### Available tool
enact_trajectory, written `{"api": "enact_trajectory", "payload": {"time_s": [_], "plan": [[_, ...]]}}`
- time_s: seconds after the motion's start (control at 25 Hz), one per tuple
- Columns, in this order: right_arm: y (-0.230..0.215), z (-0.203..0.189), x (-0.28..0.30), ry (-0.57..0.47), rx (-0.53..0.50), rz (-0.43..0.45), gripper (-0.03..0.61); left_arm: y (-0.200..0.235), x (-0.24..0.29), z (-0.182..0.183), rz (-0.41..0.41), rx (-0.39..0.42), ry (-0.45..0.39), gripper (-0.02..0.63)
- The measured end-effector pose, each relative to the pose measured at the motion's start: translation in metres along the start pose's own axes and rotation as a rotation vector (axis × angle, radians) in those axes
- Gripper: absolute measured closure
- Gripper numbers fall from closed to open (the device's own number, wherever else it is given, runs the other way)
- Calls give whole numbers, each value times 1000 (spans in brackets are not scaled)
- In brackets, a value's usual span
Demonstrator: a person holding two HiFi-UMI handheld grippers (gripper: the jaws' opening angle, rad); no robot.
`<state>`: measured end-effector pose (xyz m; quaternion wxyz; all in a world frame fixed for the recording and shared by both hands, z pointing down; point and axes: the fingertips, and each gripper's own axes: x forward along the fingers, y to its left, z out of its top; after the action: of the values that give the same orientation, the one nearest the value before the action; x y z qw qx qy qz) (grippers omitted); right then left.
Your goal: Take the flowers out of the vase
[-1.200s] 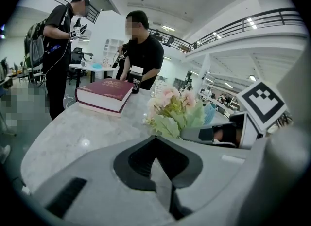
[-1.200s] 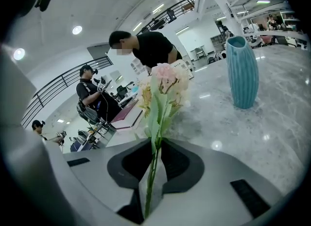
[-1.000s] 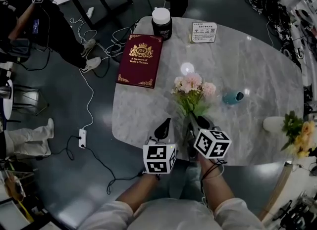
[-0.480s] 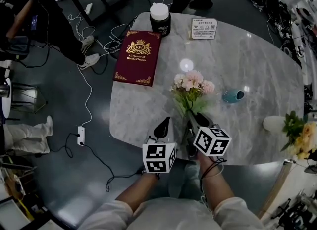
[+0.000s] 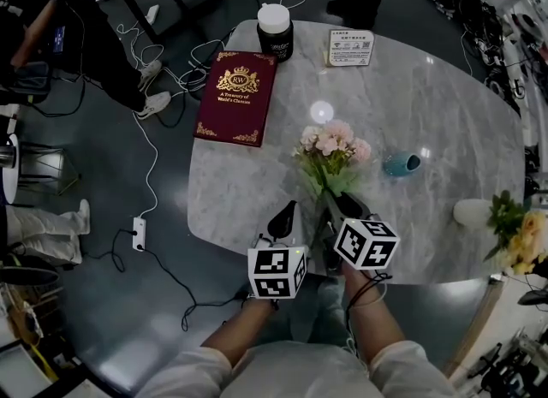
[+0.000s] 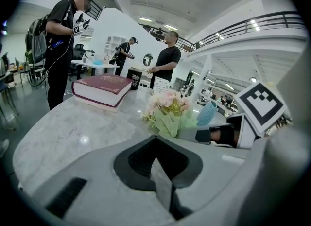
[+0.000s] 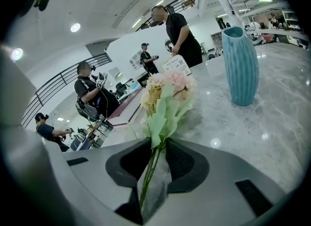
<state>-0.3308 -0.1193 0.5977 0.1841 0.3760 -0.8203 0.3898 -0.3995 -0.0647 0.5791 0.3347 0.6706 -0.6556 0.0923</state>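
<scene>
A bunch of pink flowers [image 5: 332,141] with green leaves lies out over the marble table [image 5: 223,216], stems toward me. The stems [image 7: 151,171] run between the jaws of my right gripper [image 5: 336,208], which have just been opening. In the right gripper view [image 7: 158,145] a strip of table shows beside the stems, so the pads are not pressing. The blue ribbed vase [image 5: 401,165] is apart to the right and looks upright [image 7: 240,67]. My left gripper [image 5: 285,216] hovers just left of the stems, shut and empty [image 6: 155,140].
A maroon book [image 5: 238,98], a black jar with a white lid [image 5: 276,32] and a sign card [image 5: 352,47] sit at the far end. A white vase [image 5: 473,214] with yellow flowers stands at the right edge. People stand beyond; cables and a power strip [image 5: 139,235] lie on the floor.
The person at the table's far end has stepped away to the right. Both grippers and the flowers keep their places.
</scene>
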Motion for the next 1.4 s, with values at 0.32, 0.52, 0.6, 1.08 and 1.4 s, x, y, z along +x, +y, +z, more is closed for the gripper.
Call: {"api": "enact_trajectory", "payload": {"time_s": [0.32, 0.52, 0.6, 1.08, 1.4], "plan": [[-2, -1, -4, 9, -6, -11, 466, -4, -2, 3, -2, -2, -9, 606], [-4, -2, -8, 19, -13, -33, 423, -6, -5, 4, -3, -2, -15, 606], [-6, -2, -10, 21, -12, -42, 417, -7, -6, 5, -2, -3, -17, 606], [-16, 5, -35, -14, -9, -63, 414, -21, -13, 10, -13, 0, -47, 606], [-16, 23, -71, -74, -22, -79, 440, -48, -31, 22, -32, 15, -85, 606]]}}
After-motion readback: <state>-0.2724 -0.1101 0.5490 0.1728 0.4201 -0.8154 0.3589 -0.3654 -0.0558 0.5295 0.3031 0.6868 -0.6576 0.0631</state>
